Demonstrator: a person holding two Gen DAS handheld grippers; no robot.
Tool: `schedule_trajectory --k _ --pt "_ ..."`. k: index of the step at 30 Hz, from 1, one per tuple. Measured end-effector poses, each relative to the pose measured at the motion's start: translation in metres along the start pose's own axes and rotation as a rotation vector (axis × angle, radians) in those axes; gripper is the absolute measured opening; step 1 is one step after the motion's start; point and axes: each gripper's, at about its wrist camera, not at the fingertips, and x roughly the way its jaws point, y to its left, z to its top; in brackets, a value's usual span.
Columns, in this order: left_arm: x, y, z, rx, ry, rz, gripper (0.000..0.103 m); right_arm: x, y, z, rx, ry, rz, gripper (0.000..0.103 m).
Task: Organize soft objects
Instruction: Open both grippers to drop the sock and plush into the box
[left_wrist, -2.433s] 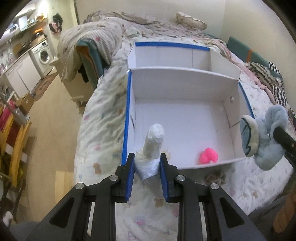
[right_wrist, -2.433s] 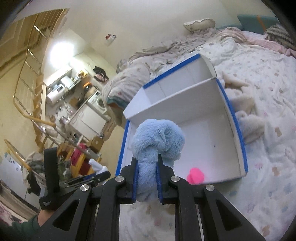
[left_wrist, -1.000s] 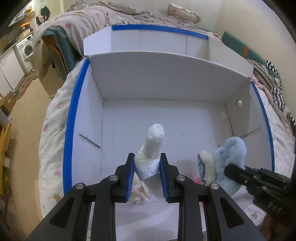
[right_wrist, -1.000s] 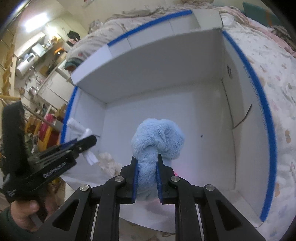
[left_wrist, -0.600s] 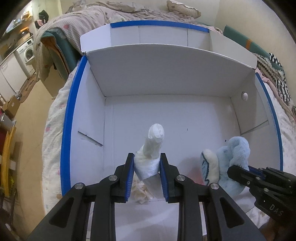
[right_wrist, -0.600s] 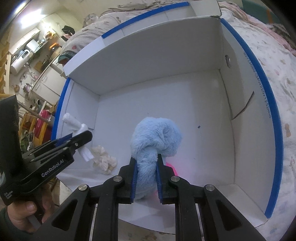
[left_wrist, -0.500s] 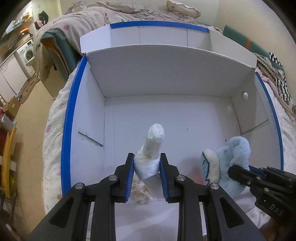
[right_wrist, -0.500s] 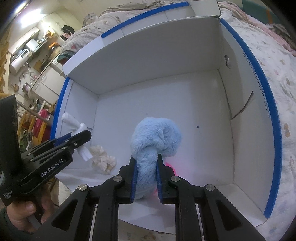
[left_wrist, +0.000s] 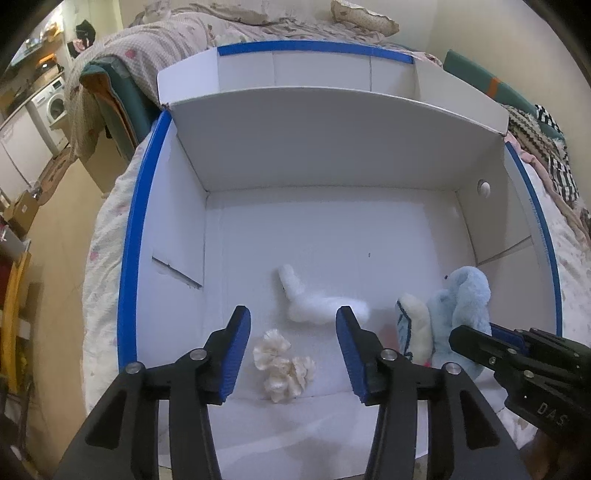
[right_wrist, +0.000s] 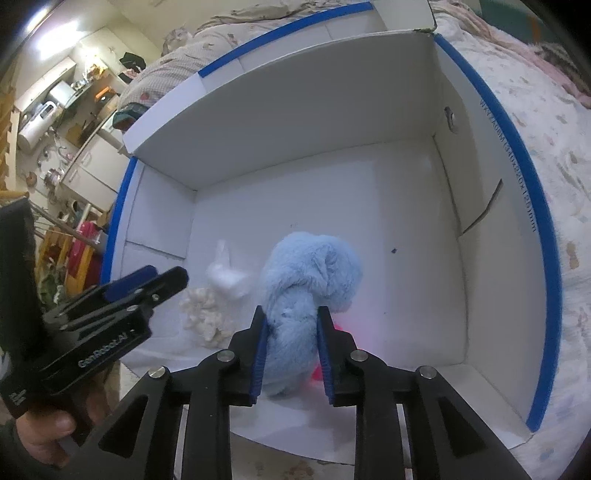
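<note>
My left tongs (left_wrist: 291, 328) are spread wide with nothing between them, hovering over the near edge of the white box (left_wrist: 127, 258) that sits on the bed (right_wrist: 554, 155). The white plush (left_wrist: 317, 301) lies on the box floor just beyond their tips, bent like an L, its longer limb running roughly parallel to the near wall. A cream ruffled piece (left_wrist: 282, 365) rests closer in, near the near-left corner.

My right tongs (right_wrist: 290, 314) pinch the blue plush toy (right_wrist: 310, 288) by its lower part, the head curling forward past the tips. It hangs low toward the near-right part of the box, over a pink object (right_wrist: 325, 373) half hidden beneath it; I cannot tell whether it touches the floor. I judge it sits straight ahead of these tongs, so spreading them should drop it there.
</note>
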Motion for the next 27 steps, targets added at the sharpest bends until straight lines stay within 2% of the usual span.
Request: schedule_trajectory --k 2,3,4,5,6,8,10,16,22,27 --pt "-0.001 -0.001 -0.001 0.006 -0.004 -0.003 0.047 -0.001 0.000 0.000 -0.002 -0.003 -0.005 0.031" --pt "-0.002 -0.002 -0.001 0.006 -0.006 -0.004 0.049 -0.001 0.001 0.000 -0.004 -0.005 -0.007 0.041" --pt "-0.002 -0.002 -0.001 0.005 -0.007 -0.004 0.054 -0.002 0.001 0.000 -0.009 -0.009 -0.013 0.060" --pt "-0.003 -0.001 -0.001 0.002 -0.010 -0.004 0.057 -0.003 0.002 0.000 -0.013 -0.013 -0.018 0.067" --pt "-0.004 -0.001 -0.001 -0.001 -0.013 -0.004 0.058 -0.004 0.002 0.000 -0.013 -0.022 -0.016 0.069" --pt "-0.005 0.001 -0.001 -0.007 -0.014 -0.006 0.059 -0.008 0.003 0.001 -0.010 -0.043 -0.001 0.070" --pt "-0.006 0.003 -0.001 -0.015 -0.011 -0.004 0.060 -0.011 0.003 0.003 -0.005 -0.053 0.008 0.078" --pt "-0.012 0.009 -0.004 -0.048 -0.006 -0.009 0.064 -0.023 0.001 0.007 0.047 -0.094 0.058 0.086" --pt "-0.030 0.011 -0.013 -0.047 -0.029 -0.004 0.064 -0.028 0.001 0.005 0.054 -0.114 0.034 0.087" --pt "-0.050 0.018 -0.023 -0.027 -0.048 -0.009 0.064 -0.031 -0.007 0.000 0.118 -0.108 0.106 0.087"
